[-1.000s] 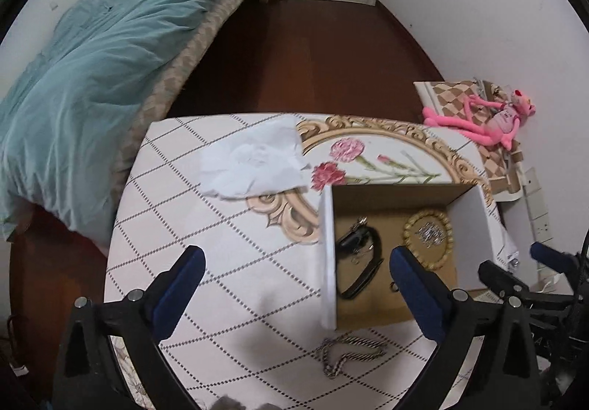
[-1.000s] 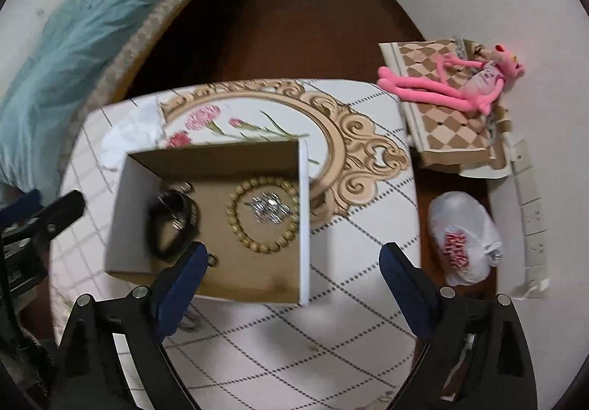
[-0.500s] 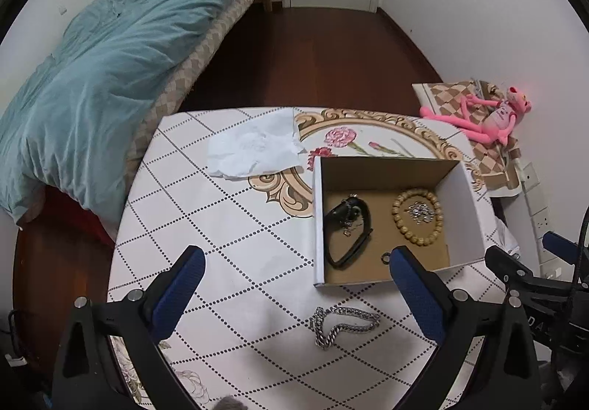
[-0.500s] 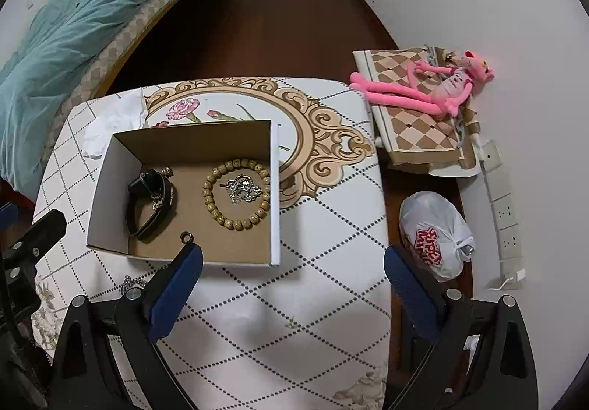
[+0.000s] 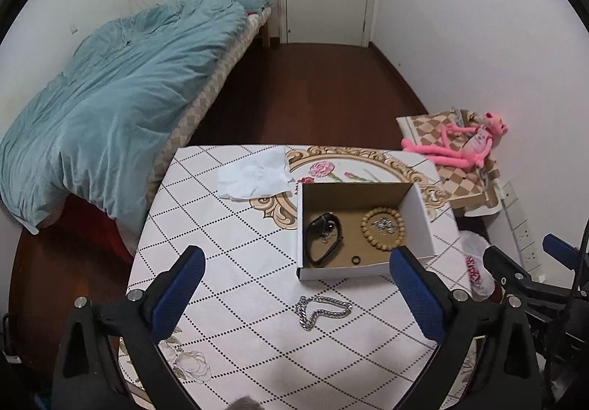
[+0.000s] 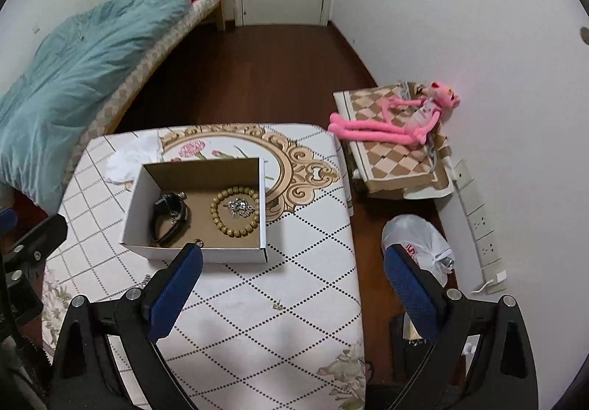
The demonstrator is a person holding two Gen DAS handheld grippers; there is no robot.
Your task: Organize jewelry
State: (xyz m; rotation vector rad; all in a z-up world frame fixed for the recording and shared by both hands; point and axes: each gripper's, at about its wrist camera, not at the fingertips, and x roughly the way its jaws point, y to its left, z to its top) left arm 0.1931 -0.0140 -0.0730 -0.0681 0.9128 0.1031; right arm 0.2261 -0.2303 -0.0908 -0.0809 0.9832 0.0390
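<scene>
A white cardboard box (image 5: 419, 215) (image 6: 140, 204) sits on the patterned table. Inside lie a black bracelet (image 5: 324, 237) (image 6: 169, 218), a wooden bead bracelet (image 5: 383, 226) (image 6: 235, 213) with a small silver piece in its middle, and a small ring (image 5: 355, 260) (image 6: 198, 243). A silver chain (image 5: 320, 310) lies on the table in front of the box. A small earring (image 6: 278, 306) lies on the cloth to the right. My left gripper (image 5: 294, 292) is open and empty above the chain. My right gripper (image 6: 294, 288) is open and empty, held high.
A crumpled white tissue (image 5: 254, 174) lies at the table's far left. A bed with a teal duvet (image 5: 110, 97) stands left. A pink plush toy (image 6: 397, 119) lies on a checkered board by the right wall. A white plastic bag (image 6: 419, 244) is on the floor.
Both grippers have pulled back and up from the box, so the table and room look smaller and farther. Both stay open. The chain is now fully in view.
</scene>
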